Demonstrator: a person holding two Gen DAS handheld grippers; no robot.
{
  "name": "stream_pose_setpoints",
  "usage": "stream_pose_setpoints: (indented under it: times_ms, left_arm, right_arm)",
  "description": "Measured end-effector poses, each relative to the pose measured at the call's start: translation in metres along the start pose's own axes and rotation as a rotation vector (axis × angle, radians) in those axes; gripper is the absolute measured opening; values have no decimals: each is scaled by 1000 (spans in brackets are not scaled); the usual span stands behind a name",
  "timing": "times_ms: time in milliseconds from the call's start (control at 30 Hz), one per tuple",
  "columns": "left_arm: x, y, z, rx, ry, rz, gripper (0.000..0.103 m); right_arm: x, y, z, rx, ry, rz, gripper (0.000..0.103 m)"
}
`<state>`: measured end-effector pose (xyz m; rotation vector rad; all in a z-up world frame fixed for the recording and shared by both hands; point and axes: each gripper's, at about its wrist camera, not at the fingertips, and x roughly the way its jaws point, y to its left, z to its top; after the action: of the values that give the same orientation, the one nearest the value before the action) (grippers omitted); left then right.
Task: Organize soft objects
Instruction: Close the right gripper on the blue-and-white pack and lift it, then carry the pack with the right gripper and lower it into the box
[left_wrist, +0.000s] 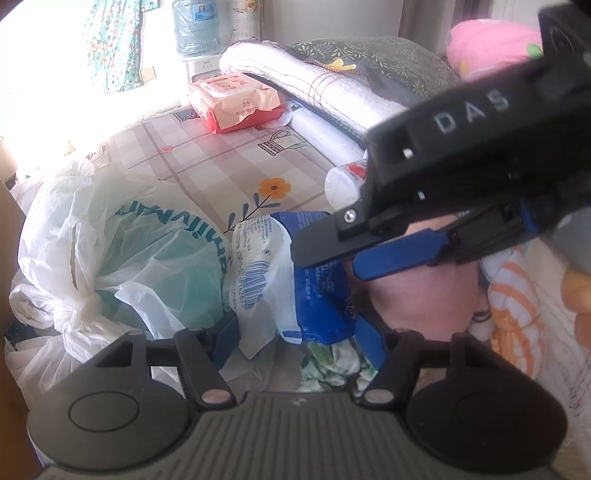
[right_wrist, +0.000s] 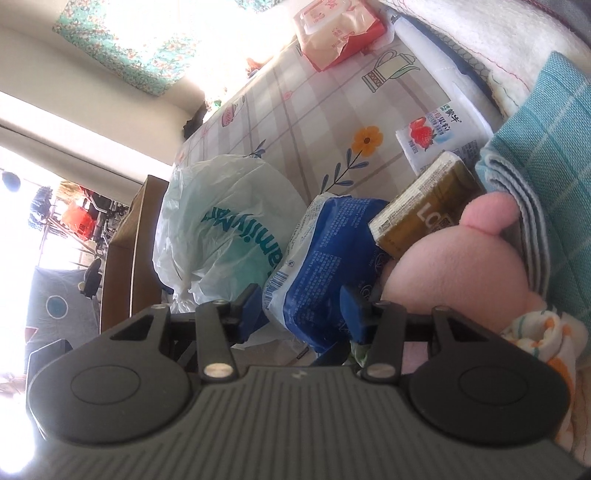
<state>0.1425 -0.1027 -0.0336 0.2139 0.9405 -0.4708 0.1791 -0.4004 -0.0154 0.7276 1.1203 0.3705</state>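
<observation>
A blue and white soft plastic pack (left_wrist: 295, 280) lies on the checked bedsheet, beside a tied white Family Mart bag (left_wrist: 147, 251). My left gripper (left_wrist: 299, 336) is closed around the pack's near end. My right gripper (right_wrist: 301, 314) also grips the same pack (right_wrist: 321, 266), and its body shows from above in the left wrist view (left_wrist: 388, 236). A pink plush toy (right_wrist: 454, 273) lies just right of the pack, touching the right gripper's right finger.
A pink wet-wipes pack (left_wrist: 236, 99) lies farther back. A folded white blanket (left_wrist: 314, 85) and dark pillow run along the right. A strawberry milk carton (right_wrist: 439, 136), an olive box (right_wrist: 424, 206), a teal cloth (right_wrist: 546, 177) and a cardboard box (right_wrist: 129, 243) are near.
</observation>
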Motion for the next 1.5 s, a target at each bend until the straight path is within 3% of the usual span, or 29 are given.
stream_pose_setpoints:
  times_ms: [233,400,433,467,567,633,700,867,967,1133,1267,1500]
  left_arm:
    - [-19,6,8,-52,-7,-69,60]
    - [-26,5,-9,-91,22,-124,58]
    - [-26,2,-13,-94,32,-134,27]
    - [-26,0,-14,-86,59,-136,22]
    - [-28,4,-22,-74,46,-152,36]
    - [-28,8,-21,-101,50,-155,57]
    - [-27,11,-19,-122,54,-165,68]
    - [-4,18,-8,-171,90,-154,70]
    - [16,25,-3,-218,122,-169,80]
    - [32,30,2,-261,143,-188,81]
    - [30,23,4,-249,125,-161,80]
    - [1,8,5,-183,47,-131,79]
  right_arm:
    - [3,2,-2,-8,7,-20,49]
    - [6,8,-3,-41,18,-55,51]
    - [5,8,-3,-46,20,-63,51]
    - [5,9,-3,-60,16,-93,54]
    - [7,9,-3,-77,47,-99,52]
    - [10,14,-2,-109,62,-125,52]
    - [15,18,0,-134,84,-151,52]
    - [29,26,12,-179,129,-208,52]
    - [37,30,16,-209,153,-235,53]
    - [44,33,16,-242,165,-250,55]
    - [42,34,12,-259,152,-238,53]
    - [14,20,6,-172,81,-150,45]
